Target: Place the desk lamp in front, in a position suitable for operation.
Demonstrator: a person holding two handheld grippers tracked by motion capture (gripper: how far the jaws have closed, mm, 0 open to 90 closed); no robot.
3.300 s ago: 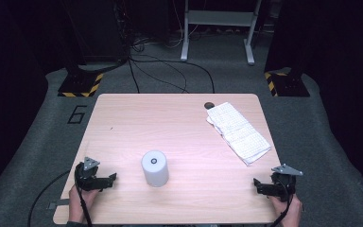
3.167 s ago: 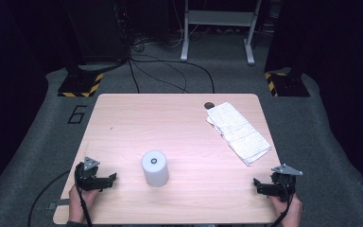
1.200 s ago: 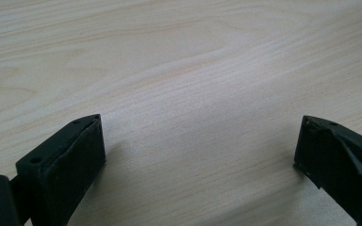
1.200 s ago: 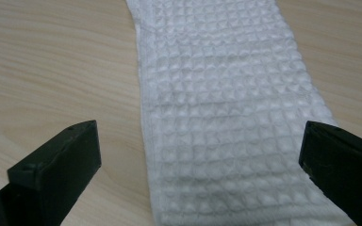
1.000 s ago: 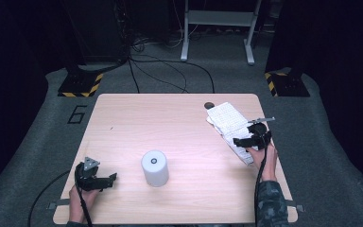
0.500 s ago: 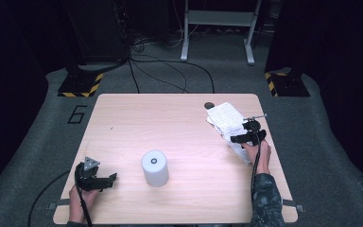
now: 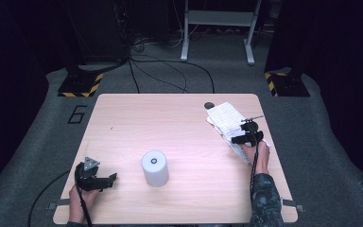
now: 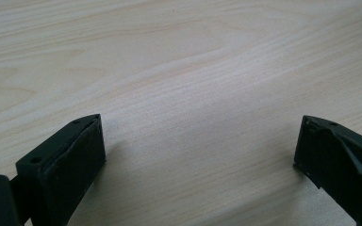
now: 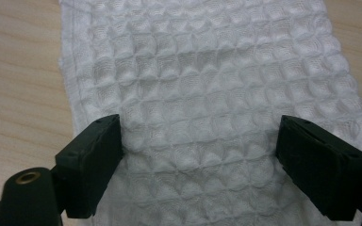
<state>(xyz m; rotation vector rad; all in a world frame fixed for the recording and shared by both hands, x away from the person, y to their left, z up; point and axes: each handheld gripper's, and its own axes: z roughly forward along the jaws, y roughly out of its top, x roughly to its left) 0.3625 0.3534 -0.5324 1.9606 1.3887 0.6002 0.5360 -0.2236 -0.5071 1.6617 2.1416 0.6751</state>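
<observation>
My right gripper (image 9: 200, 176) hovers over the towel (image 9: 207, 94), fingers wide; next I'd lower and pinch. Left gripper (image 8: 200, 160) wide, idle on the bench (image 7: 194, 127).

Pale matt wood-grain table (image 7: 194, 118), white waffle-weave cloth (image 9: 207, 94), smooth matt white cylinder (image 7: 154, 168).

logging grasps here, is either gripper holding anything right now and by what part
Nothing is held. The right gripper is open over the white waffle-weave towel; the left gripper is open over bare table.
</observation>
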